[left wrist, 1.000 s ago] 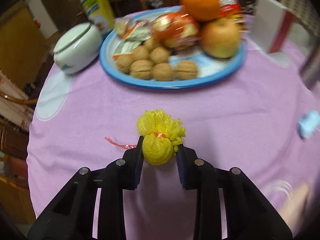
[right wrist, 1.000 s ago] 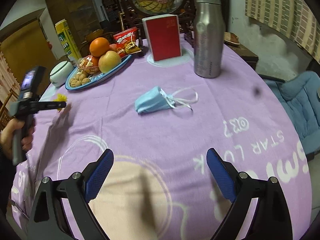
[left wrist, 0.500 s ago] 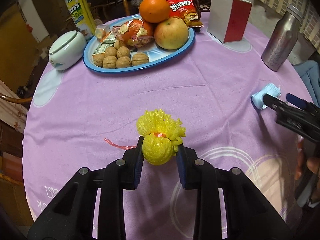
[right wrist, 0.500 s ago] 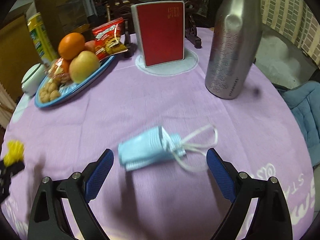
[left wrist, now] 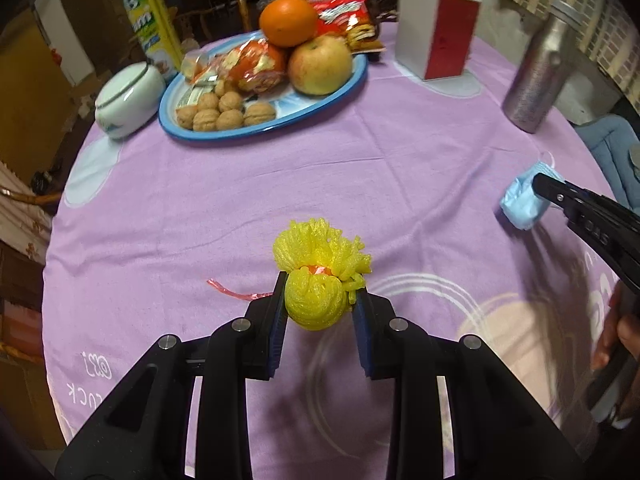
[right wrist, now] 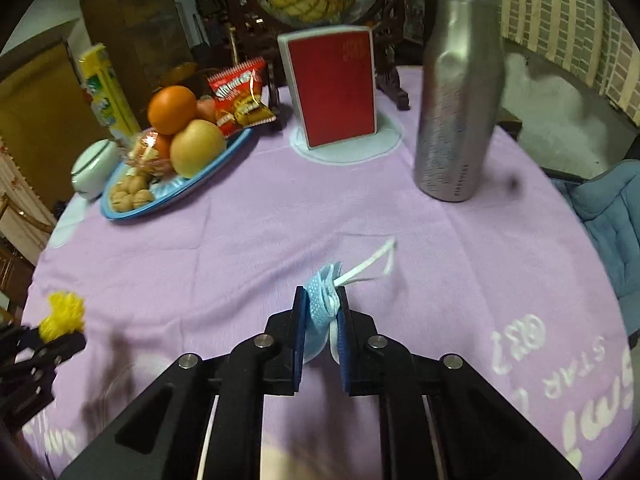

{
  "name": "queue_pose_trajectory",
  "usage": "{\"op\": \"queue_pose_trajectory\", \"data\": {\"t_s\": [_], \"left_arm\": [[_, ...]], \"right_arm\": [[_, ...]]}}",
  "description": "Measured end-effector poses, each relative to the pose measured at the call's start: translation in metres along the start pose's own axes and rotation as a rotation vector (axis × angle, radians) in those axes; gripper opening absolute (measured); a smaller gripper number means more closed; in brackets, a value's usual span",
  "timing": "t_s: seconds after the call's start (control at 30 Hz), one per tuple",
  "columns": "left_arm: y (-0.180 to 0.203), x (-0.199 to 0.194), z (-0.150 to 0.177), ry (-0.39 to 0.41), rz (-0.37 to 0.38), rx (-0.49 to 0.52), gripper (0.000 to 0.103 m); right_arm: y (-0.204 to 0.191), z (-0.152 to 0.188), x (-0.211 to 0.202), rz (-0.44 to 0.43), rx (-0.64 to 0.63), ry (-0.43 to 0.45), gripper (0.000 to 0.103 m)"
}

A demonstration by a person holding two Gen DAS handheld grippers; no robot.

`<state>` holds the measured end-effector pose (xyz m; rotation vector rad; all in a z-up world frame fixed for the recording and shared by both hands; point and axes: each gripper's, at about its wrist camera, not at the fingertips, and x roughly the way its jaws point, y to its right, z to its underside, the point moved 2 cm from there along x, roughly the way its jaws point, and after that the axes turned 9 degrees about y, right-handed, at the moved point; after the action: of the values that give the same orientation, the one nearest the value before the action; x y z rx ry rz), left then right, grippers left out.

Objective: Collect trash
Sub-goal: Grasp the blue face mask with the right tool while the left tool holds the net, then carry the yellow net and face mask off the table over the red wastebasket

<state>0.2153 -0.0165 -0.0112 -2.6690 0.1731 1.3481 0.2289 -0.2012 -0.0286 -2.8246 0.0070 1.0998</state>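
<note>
Already clamped: left tongs (left wrist: pixel 318 312) on yellow foam net (left wrist: pixel 318 276), right tongs (right wrist: pixel 322 320) closing on blue mask (right wrist: pixel 320 312); still undumped, off the bench (left wrist: pixel 240 200).

Pkt (right wrist: pixel 240 98) text blurred, unreadable

We read white print on purple tablecloth (right wrist: pixel 460 240), seen upside down: "STAR", partly cut off. Yellow carton (left wrist: pixel 150 20) shows "B" and letters "am". Red snack packet (right wrist: pixel 238 96) lettering too blurred to read.
</note>
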Motion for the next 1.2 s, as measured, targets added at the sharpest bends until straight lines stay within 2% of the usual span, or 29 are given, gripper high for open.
{"op": "queue_pose_trajectory", "data": {"t_s": [0.07,0.2,0.3,0.43,0.73,0.9,1.2], "left_arm": [[0.006,-0.006,0.004,0.013,-0.002,0.010,0.031],[0.014,-0.019,0.018,0.008,0.011,0.022,0.031],[0.024,-0.036,0.030,0.039,-0.005,0.059,0.031],[0.038,-0.055,0.045,0.071,0.012,0.075,0.031],[0.107,-0.107,0.096,0.201,0.086,0.190,0.031],[0.139,-0.122,0.119,0.217,0.147,0.234,0.031],[0.195,-0.146,0.151,0.255,0.229,0.314,0.031]], "right_arm": [[0.005,0.004,-0.012,-0.010,0.002,0.006,0.014],[0.009,0.019,-0.038,-0.089,0.024,-0.008,0.014],[0.007,0.036,-0.063,-0.108,-0.012,0.001,0.014],[0.017,0.060,-0.100,-0.122,-0.017,0.022,0.014],[0.054,0.117,-0.185,-0.083,-0.004,0.101,0.014],[0.068,0.147,-0.218,-0.056,0.003,0.125,0.014],[0.116,0.203,-0.282,-0.030,0.104,0.196,0.013]]}}
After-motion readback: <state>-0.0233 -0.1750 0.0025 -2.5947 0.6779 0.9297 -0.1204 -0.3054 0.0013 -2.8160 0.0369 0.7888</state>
